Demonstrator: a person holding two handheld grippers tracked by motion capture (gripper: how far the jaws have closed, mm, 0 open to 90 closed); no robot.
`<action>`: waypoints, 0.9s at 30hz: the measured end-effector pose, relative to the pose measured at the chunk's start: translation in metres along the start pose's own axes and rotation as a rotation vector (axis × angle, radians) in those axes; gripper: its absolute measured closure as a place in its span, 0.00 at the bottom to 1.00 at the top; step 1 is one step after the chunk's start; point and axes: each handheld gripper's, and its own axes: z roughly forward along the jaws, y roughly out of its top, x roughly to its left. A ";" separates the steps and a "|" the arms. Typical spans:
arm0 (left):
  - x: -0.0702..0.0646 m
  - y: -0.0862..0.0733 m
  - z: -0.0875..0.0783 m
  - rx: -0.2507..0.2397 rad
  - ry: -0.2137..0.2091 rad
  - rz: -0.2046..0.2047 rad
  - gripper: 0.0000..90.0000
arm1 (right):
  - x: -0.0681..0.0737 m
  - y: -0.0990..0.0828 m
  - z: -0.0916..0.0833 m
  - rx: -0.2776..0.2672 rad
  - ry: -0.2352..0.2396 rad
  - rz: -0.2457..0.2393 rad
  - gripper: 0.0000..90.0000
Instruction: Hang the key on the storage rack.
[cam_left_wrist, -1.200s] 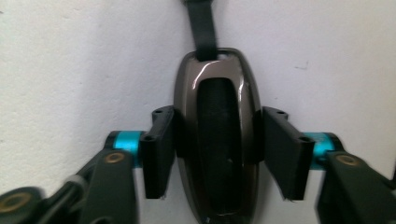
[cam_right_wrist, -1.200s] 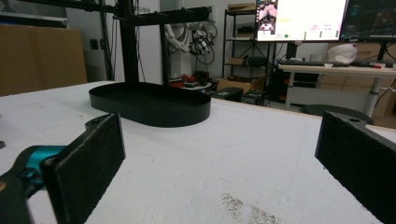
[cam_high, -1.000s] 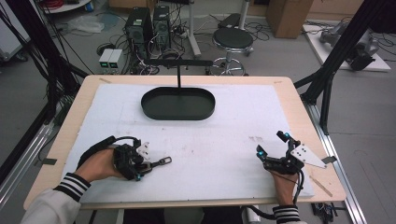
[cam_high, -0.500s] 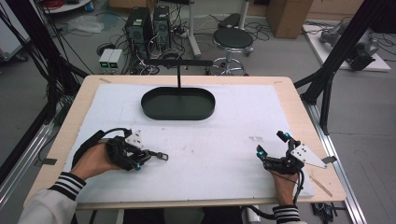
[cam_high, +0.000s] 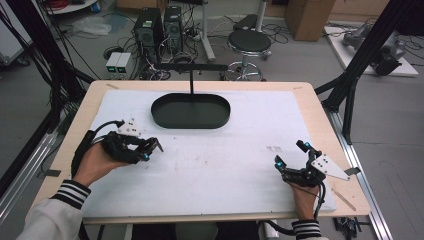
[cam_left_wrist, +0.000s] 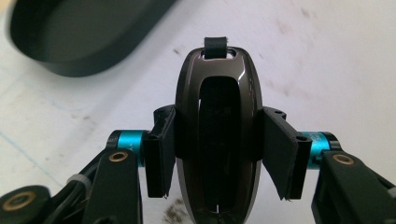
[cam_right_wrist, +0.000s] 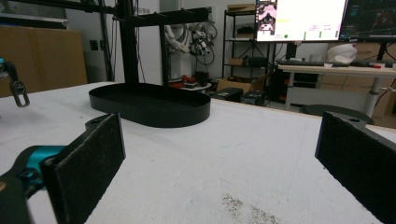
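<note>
Both pads of the left gripper (cam_left_wrist: 215, 156) clamp the waist of a glossy, likely slippery, hard and light key fob (cam_left_wrist: 217, 130) mid-frame, near the black tray (cam_left_wrist: 70, 35) at upper left, while the right gripper (cam_right_wrist: 219, 154) gapes empty.

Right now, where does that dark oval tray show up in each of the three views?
High view: black oval tray upper centre, beyond both grippers.
Left gripper view: tray top left, blurred, past the held dark key fob.
Right gripper view: tray left of centre.
Shared landmark: the white table cover.
</note>
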 end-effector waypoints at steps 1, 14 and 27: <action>0.003 0.002 -0.001 -0.016 0.009 -0.022 0.54 | 0.000 0.000 0.000 0.001 -0.001 0.000 0.01; 0.034 0.033 -0.016 -0.133 0.110 -0.124 0.54 | -0.001 0.000 0.000 -0.002 -0.001 -0.004 0.01; 0.061 0.067 -0.020 -0.186 0.196 -0.162 0.54 | -0.001 0.000 0.000 -0.009 -0.001 -0.006 0.01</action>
